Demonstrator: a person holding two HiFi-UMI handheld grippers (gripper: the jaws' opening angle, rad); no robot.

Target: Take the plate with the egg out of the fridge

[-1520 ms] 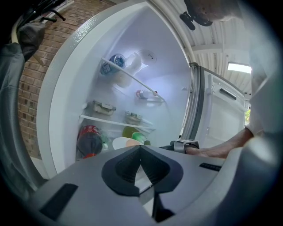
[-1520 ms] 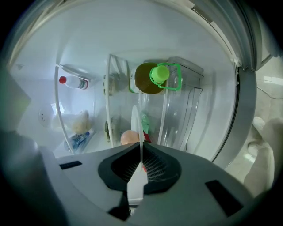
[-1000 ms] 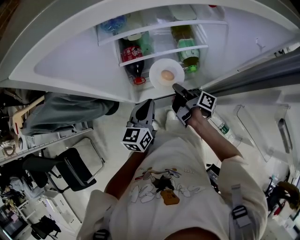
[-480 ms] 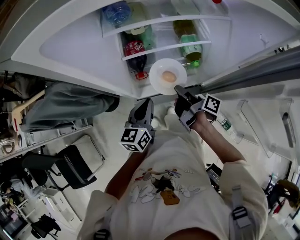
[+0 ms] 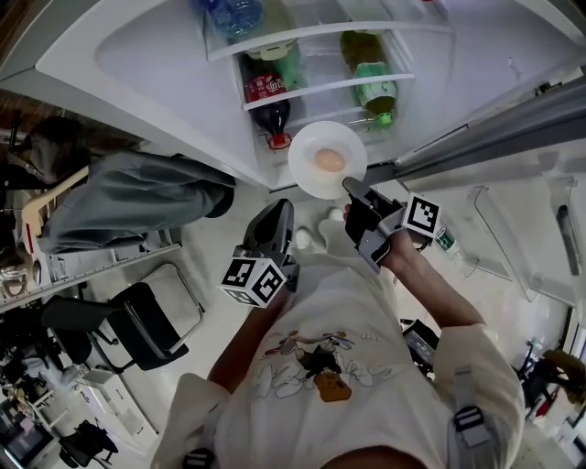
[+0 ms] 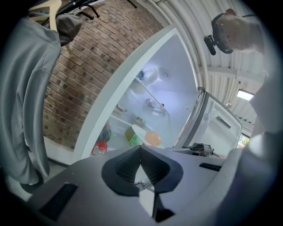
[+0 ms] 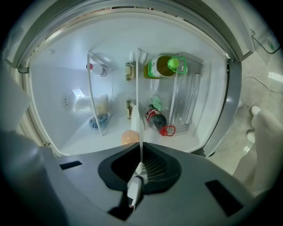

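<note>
The white plate (image 5: 328, 161) carries a tan egg (image 5: 330, 160) and hangs in front of the open fridge (image 5: 165, 92), outside its shelves. My right gripper (image 5: 352, 187) is shut on the plate's near rim. From the right gripper view the plate (image 7: 136, 132) shows edge-on between the jaws, the egg (image 7: 129, 137) peeking at its left. My left gripper (image 5: 279, 212) is shut and empty, hanging lower left of the plate. In the left gripper view (image 6: 140, 149) the egg (image 6: 153, 138) and plate (image 6: 139, 132) appear beyond the jaws.
Inside the fridge lie a cola bottle (image 5: 267, 105), a green-capped bottle (image 5: 371, 82) and a water bottle (image 5: 233, 16). The open fridge door (image 5: 499, 137) runs along the right. A grey garment (image 5: 128, 206) hangs left; a black chair (image 5: 137, 330) stands below it.
The right gripper has drawn the plate with the egg outward, away from the fridge shelves and slightly down-right. The left gripper has drifted a little down and left.
</note>
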